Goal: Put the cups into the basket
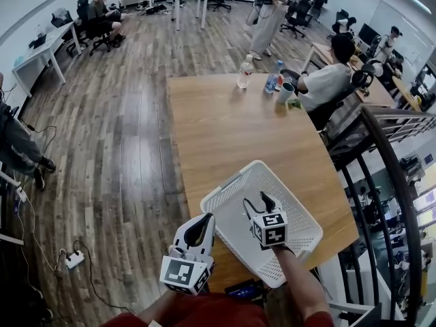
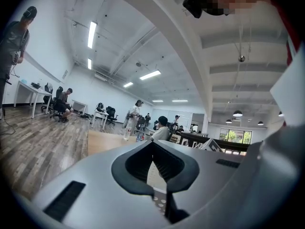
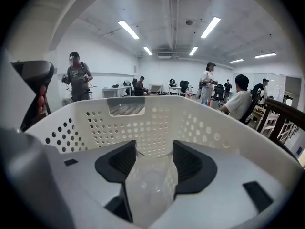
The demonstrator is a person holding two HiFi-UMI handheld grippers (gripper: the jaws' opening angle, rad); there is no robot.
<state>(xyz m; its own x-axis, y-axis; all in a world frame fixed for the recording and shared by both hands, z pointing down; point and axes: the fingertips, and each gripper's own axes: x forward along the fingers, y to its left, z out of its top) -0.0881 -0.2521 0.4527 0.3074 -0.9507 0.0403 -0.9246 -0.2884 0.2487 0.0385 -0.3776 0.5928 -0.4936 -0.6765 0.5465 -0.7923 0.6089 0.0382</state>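
Observation:
A white perforated basket (image 1: 300, 234) stands at the near right corner of the wooden table (image 1: 225, 135). My right gripper (image 1: 263, 201) hangs inside the basket and is shut on a clear plastic cup (image 3: 151, 180); in the right gripper view the cup fills the gap between the jaws, with the basket wall (image 3: 143, 123) just beyond it. The cup is hard to make out in the head view. My left gripper (image 1: 202, 229) is at the basket's left corner, beside the table edge. Its jaws are together with nothing between them (image 2: 153, 143).
Two bottles (image 1: 245, 73) (image 1: 272, 82) and a pale cup (image 1: 286, 92) stand at the table's far end, where a person (image 1: 327, 80) sits. A dark railing (image 1: 381, 155) runs along the right. A small black device (image 1: 245, 290) lies at the near edge.

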